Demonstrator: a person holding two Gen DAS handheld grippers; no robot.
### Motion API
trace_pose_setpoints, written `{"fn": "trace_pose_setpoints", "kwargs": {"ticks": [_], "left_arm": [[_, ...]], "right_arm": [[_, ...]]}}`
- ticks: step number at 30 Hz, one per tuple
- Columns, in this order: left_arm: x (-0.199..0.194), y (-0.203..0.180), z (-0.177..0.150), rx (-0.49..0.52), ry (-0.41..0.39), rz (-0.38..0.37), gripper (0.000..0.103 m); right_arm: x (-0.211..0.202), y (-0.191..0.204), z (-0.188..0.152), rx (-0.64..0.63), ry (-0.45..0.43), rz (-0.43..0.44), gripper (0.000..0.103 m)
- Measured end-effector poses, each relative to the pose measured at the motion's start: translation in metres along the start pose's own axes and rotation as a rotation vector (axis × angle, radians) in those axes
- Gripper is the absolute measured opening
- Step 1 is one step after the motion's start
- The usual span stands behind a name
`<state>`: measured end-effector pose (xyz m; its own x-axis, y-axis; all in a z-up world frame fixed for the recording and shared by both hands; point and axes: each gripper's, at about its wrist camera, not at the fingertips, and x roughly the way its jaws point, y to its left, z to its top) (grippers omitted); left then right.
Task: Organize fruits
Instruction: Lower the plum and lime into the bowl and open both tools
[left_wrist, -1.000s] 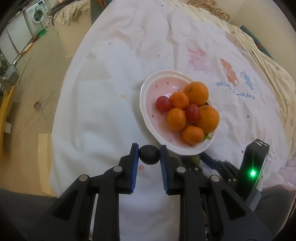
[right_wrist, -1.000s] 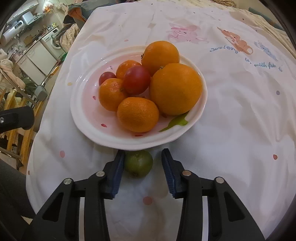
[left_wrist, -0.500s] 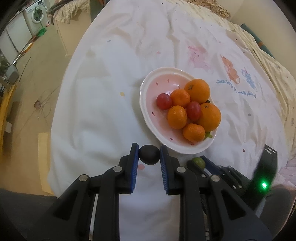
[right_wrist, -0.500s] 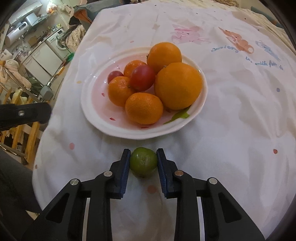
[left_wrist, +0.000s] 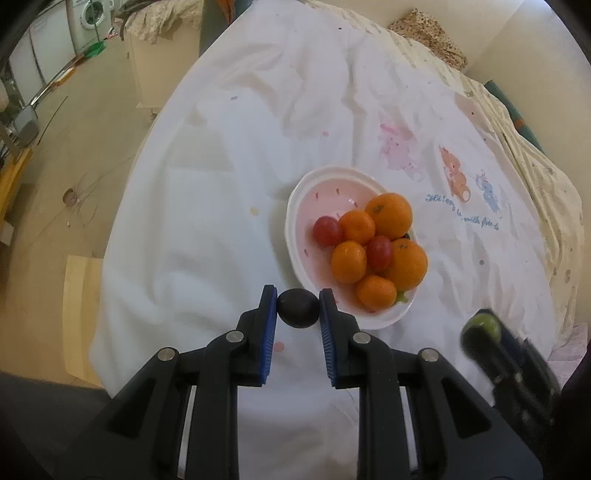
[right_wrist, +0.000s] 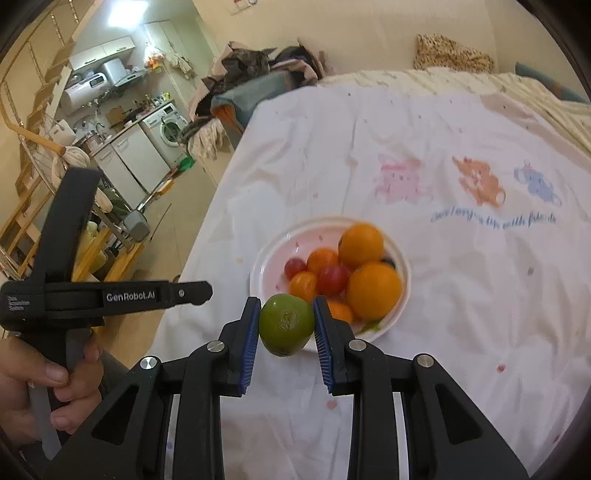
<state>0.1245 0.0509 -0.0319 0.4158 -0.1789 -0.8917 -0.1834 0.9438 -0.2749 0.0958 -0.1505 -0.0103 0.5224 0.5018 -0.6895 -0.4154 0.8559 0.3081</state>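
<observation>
A white plate (left_wrist: 299, 206) (right_wrist: 266, 258) on the white cloth holds several oranges (left_wrist: 388, 210) (right_wrist: 373, 291) and two red fruits (left_wrist: 327, 230) (right_wrist: 333, 279). My left gripper (left_wrist: 298, 308) is shut on a small dark fruit (left_wrist: 298, 308), held above the cloth just left of the plate's near rim. My right gripper (right_wrist: 286, 325) is shut on a green fruit (right_wrist: 286, 323) and holds it in the air in front of the plate's near edge. The green fruit also shows, blurred, in the left wrist view (left_wrist: 484, 325).
The white cloth (left_wrist: 229, 221) with cartoon prints covers a table or bed; its left edge drops to the floor (left_wrist: 55, 184). A kitchen area with a washing machine (right_wrist: 168, 127) lies far left. The left gripper's handle (right_wrist: 74, 295) and a hand show in the right wrist view.
My right gripper closed on the green fruit and lifted it up and back from the cloth. My left gripper rose with the dark fruit still held.
</observation>
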Motion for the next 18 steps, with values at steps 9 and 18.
{"fn": "trace_pose_setpoints", "kwargs": {"ticks": [9,18], "left_arm": [[0.011,-0.035,0.04,0.218,0.029,0.007,0.019],[0.06,-0.059,0.074,0.324,0.074,-0.043,0.02]], "right_arm": [[0.002,-0.042,0.036,0.035,-0.008,0.028,0.03],[0.04,-0.088,0.066,0.146,0.039,0.095,0.03]]}}
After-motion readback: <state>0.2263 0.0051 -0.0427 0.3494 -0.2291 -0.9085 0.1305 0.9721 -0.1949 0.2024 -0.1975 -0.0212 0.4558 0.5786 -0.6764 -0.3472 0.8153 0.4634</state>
